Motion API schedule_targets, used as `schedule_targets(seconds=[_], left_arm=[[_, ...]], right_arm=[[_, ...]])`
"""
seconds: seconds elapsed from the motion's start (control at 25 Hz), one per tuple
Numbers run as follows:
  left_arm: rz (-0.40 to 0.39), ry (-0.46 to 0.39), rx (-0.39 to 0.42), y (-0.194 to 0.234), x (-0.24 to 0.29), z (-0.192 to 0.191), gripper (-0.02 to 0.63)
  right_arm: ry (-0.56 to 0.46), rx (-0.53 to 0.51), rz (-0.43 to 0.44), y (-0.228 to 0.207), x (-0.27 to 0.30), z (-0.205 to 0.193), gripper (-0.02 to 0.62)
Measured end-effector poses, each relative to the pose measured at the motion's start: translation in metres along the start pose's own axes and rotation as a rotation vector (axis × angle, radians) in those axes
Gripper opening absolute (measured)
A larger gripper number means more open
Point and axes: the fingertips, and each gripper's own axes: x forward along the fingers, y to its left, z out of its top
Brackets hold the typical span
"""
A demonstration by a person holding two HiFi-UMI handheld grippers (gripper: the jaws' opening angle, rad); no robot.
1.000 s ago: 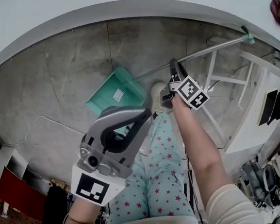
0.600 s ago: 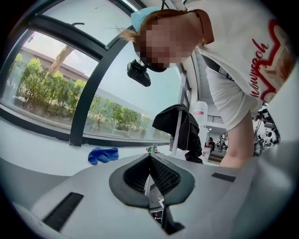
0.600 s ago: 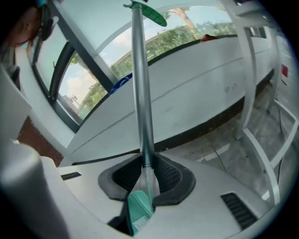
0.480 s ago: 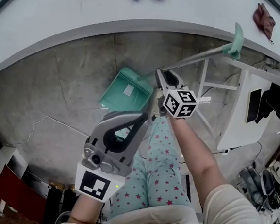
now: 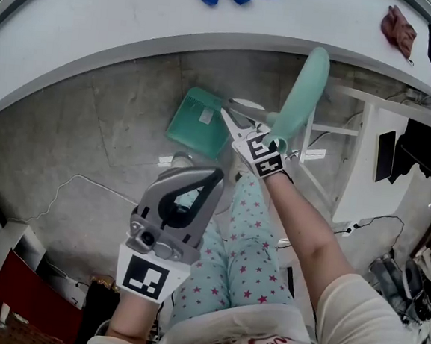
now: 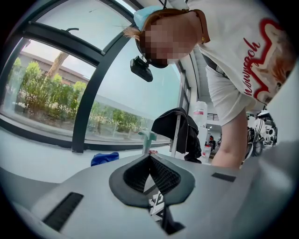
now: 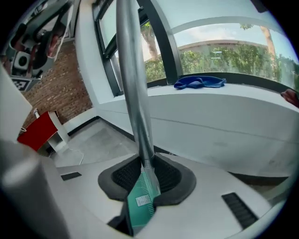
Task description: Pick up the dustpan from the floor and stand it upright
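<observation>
The green plastic dustpan (image 5: 198, 125) is pan-end down over the concrete floor (image 5: 113, 143), its long metal shaft (image 7: 133, 84) tilting up to a green grip (image 5: 304, 85). We judge it light, rigid and smooth, best held on the shaft just above the pan. The right gripper (image 5: 234, 126) pinches it there. The left gripper (image 5: 213, 178) is pressed together, empty. The pan's white label (image 5: 205, 115) is too small to read.

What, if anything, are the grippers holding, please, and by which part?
The right gripper is clamped on the dustpan, by its metal pole below the green end grip. The left gripper is shut and holds nothing.
</observation>
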Motion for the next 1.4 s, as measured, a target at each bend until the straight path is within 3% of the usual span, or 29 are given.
schedule_targets(seconds=[0.16, 0.52, 0.76, 1.12, 1.4], left_arm=[[0.000, -0.002, 0.010, -0.003, -0.001, 0.004, 0.003], [0.021, 0.018, 0.022, -0.014, -0.016, 0.022, 0.003], [0.023, 0.023, 0.046, -0.015, -0.030, 0.039, 0.003], [0.005, 0.017, 0.078, -0.023, -0.047, 0.072, 0.003], [-0.024, 0.035, 0.069, -0.031, -0.041, 0.094, 0.003]], right_arm=[[0.020, -0.036, -0.012, -0.004, 0.001, 0.002, 0.101], [0.062, 0.004, 0.008, 0.014, -0.010, 0.001, 0.109], [0.089, 0.026, 0.016, 0.024, -0.018, 0.002, 0.173], [0.052, 0.142, -0.123, 0.029, -0.082, 0.021, 0.182], [-0.058, 0.171, -0.173, 0.052, -0.145, 0.079, 0.178]])
